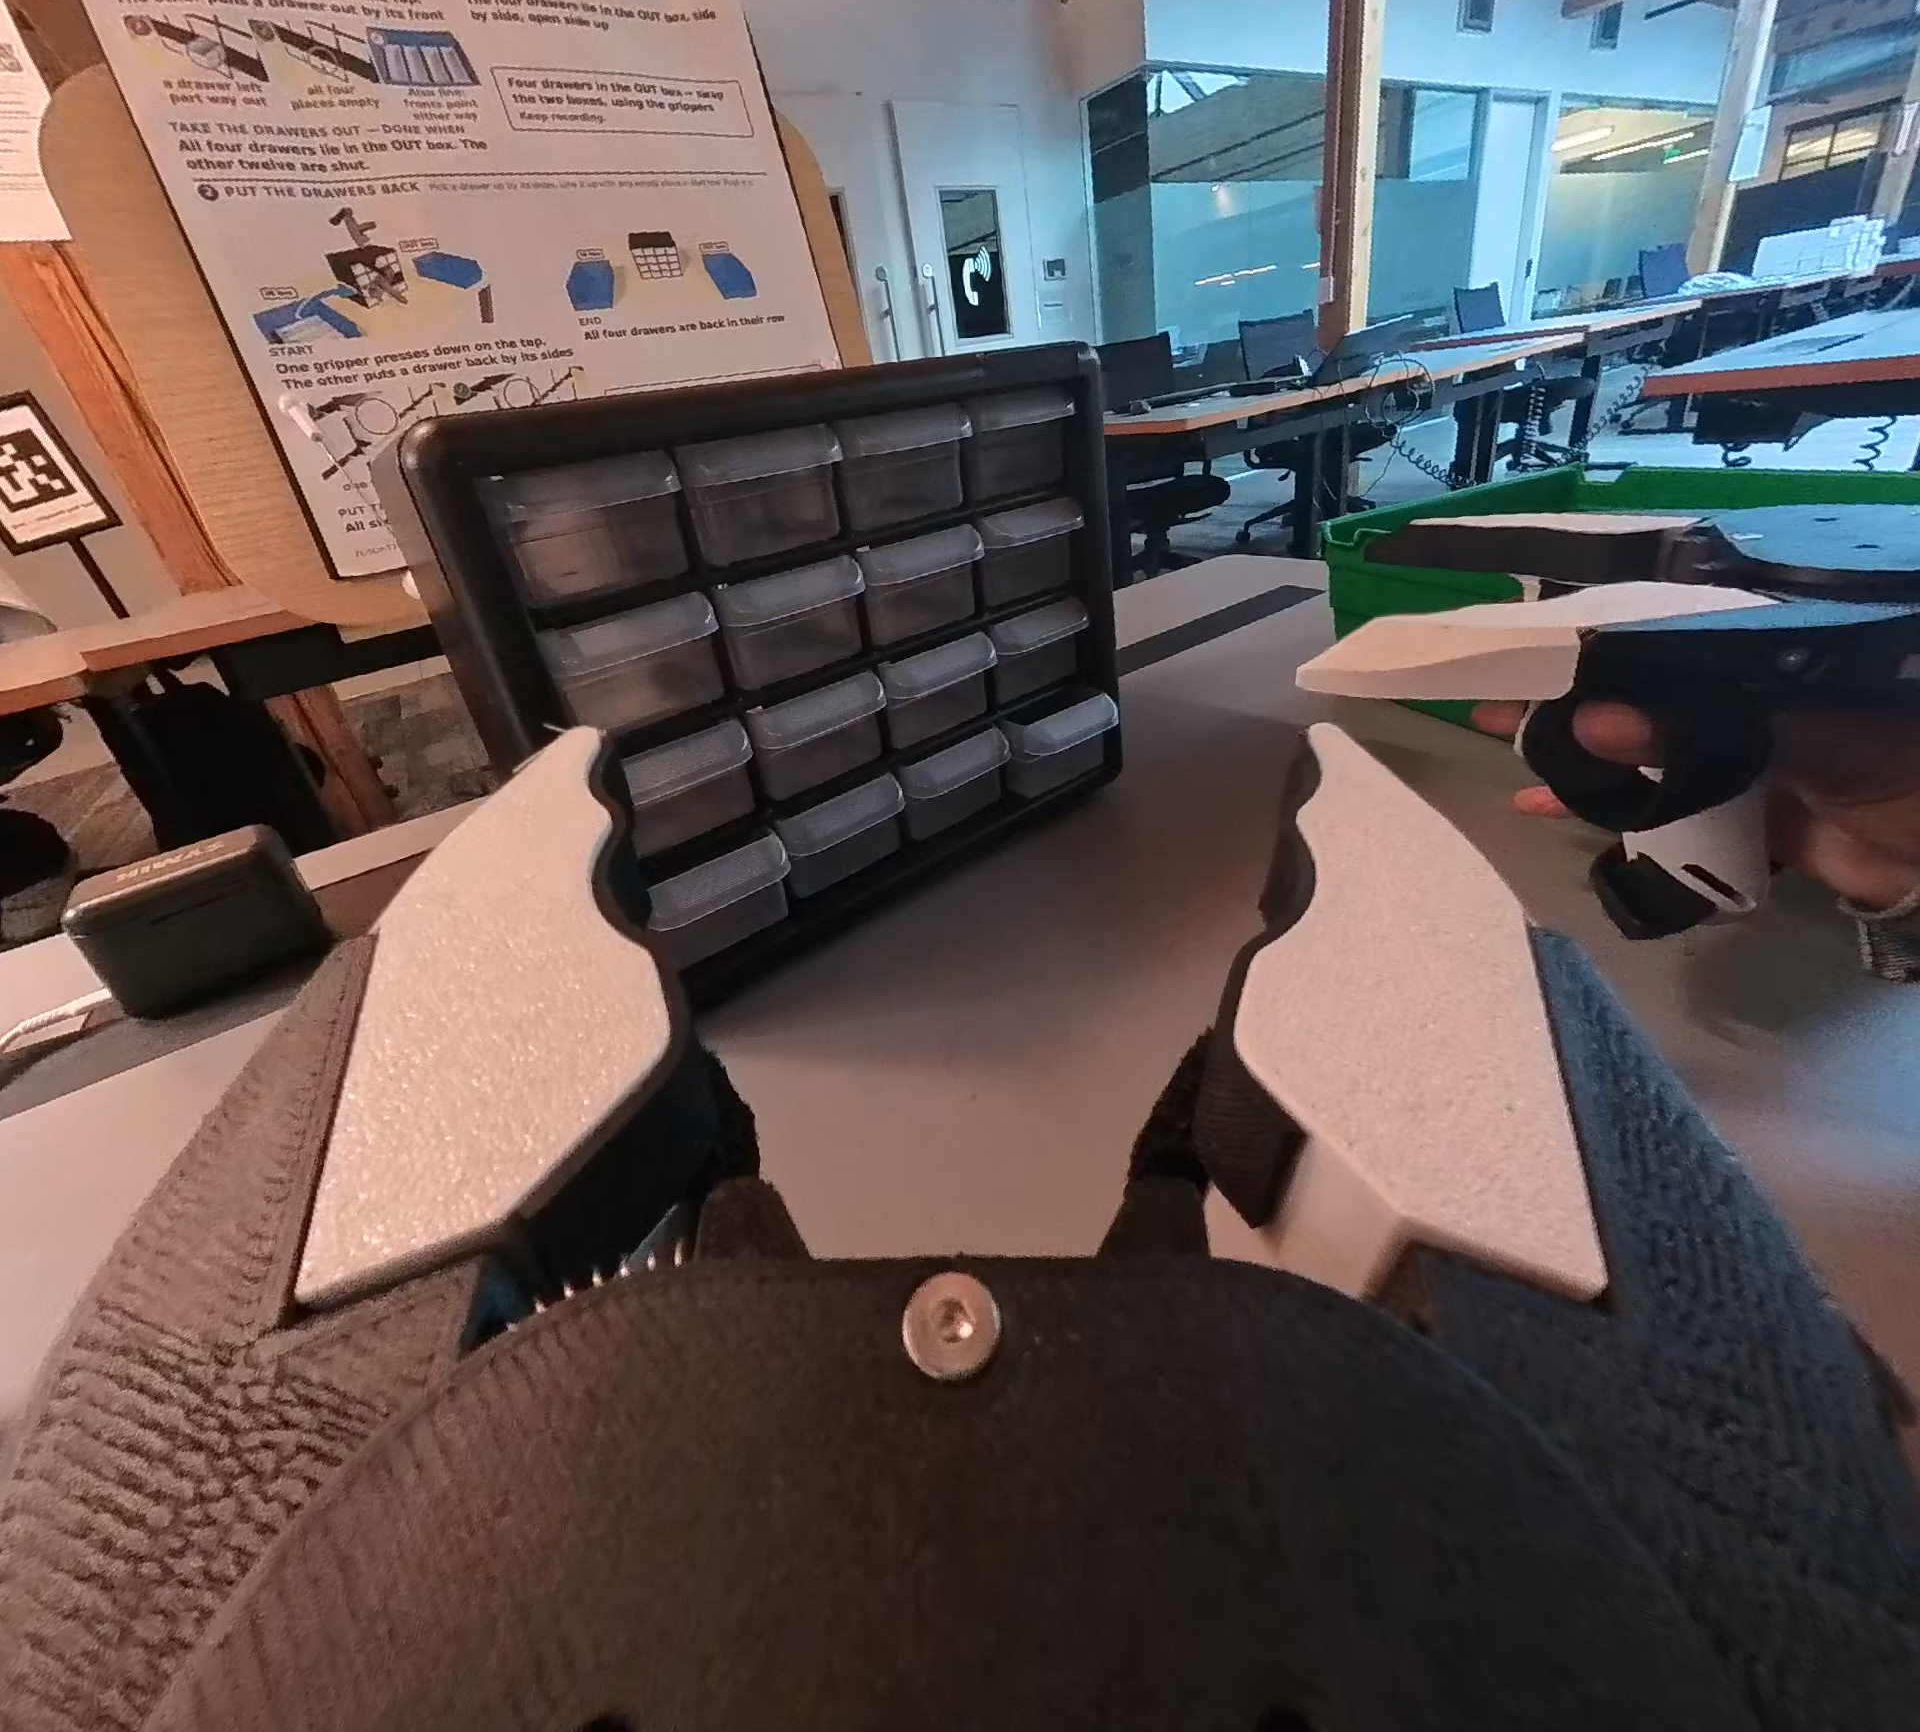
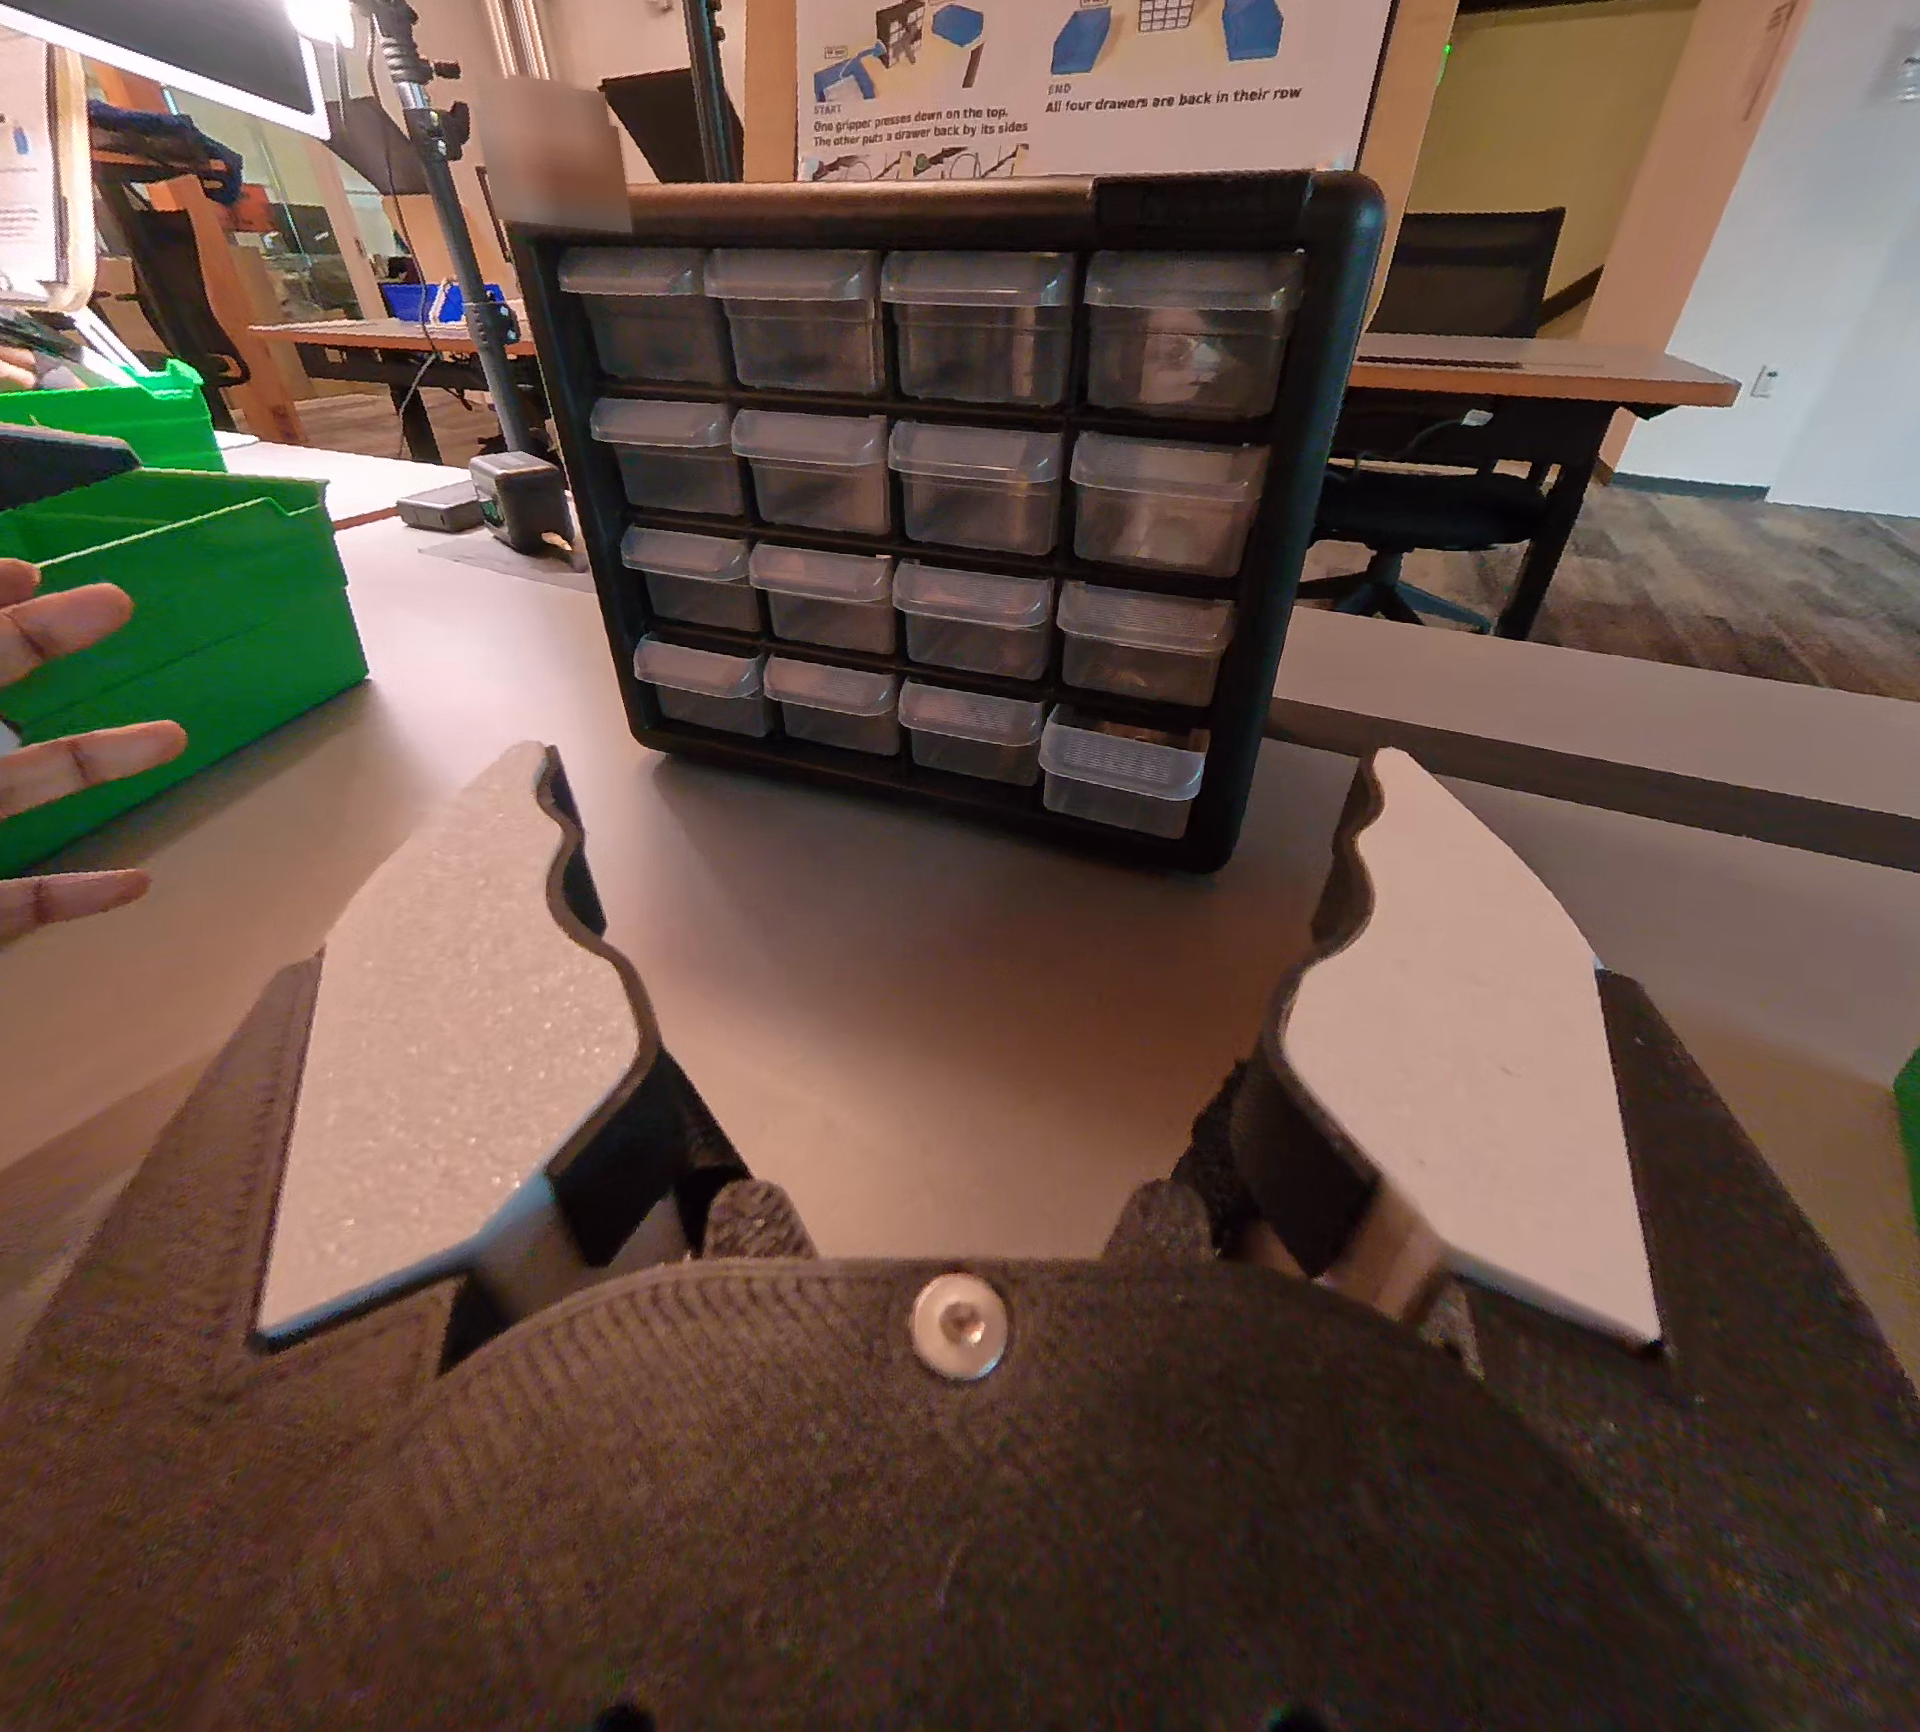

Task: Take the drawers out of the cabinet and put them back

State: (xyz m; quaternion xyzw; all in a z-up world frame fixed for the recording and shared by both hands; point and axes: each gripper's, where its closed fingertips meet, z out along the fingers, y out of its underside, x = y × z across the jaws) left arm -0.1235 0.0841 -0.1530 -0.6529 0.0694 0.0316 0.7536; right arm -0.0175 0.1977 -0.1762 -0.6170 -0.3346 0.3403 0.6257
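The black cabinet [image 2: 951, 498] stands upright on the grey worktop [image 2: 935, 986], its front facing both cameras. It holds 16 clear drawers [image 2: 977, 487] in 4 rows of 4. In the right wrist view, the drawer at the right end of the bottom row [image 2: 1122, 773] sticks out a little from the frame, while the other 15 sit flush. The same drawer [image 1: 1060, 740] shows at the right end of the bottom row in the left wrist view.

The left tongs [image 1: 951, 809] are spread wide and hold nothing; they hang above the worktop [image 1: 987, 1038] just in front of the cabinet [image 1: 769, 633], with the left finger's tip overlapping the cabinet's lower left corner in the picture. The right tongs [image 2: 961, 809] are also spread wide and empty, near the cabinet's front and apart from it. In the left wrist view the right tongs [image 1: 1351, 602] appear off to the right, held by a gloved hand [image 1: 1621, 757].

A green bin [image 2: 197, 602] sits on the worktop left of the cabinet in the right wrist view, with bare fingers [image 2: 73, 763] in front of it. An instruction poster [image 1: 416, 82] stands behind the cabinet. A small black box [image 1: 197, 913] rests on the worktop at the left.
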